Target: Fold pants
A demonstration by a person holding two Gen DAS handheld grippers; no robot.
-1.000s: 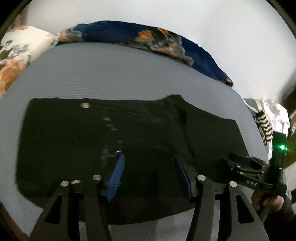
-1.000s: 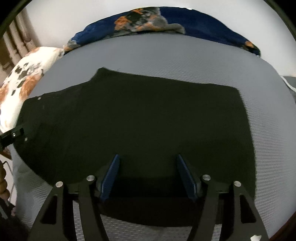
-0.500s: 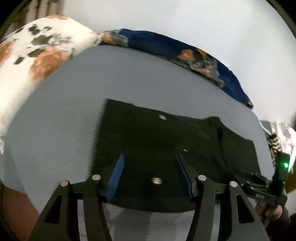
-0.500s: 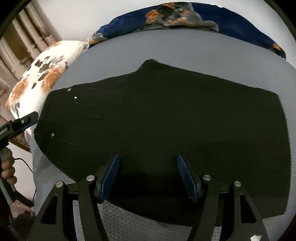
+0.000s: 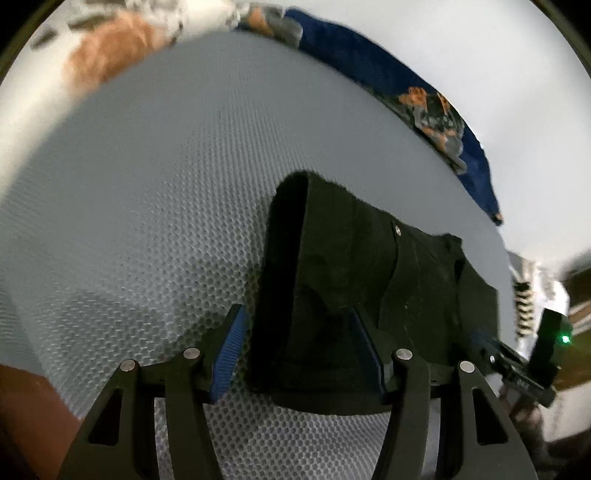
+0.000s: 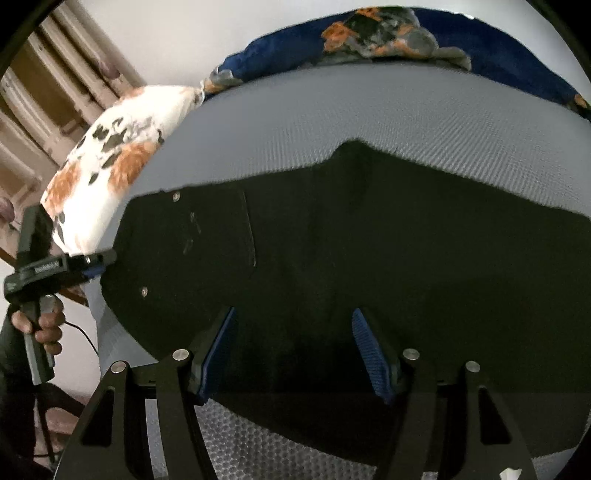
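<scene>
Black pants (image 6: 369,251) lie folded flat on the grey mesh bed cover (image 6: 388,99); they also show in the left wrist view (image 5: 351,258). My left gripper (image 5: 295,350) is open at the waistband end, its jaws around the pants' left edge, which stands raised. It shows from the side in the right wrist view (image 6: 92,262). My right gripper (image 6: 295,350) is open, low over the near edge of the pants. It shows at the right of the left wrist view (image 5: 495,349).
A white pillow with orange and black patches (image 6: 107,166) lies at the bed's left. A navy floral blanket (image 6: 369,33) is bunched along the far edge. The grey mesh cover (image 5: 147,203) spreads left of the pants. Wooden furniture (image 6: 44,92) stands beyond the pillow.
My left gripper has swung left to the waistband end of the pants and come in close to its edge. My right gripper has stayed over the near edge, turning slightly left.
</scene>
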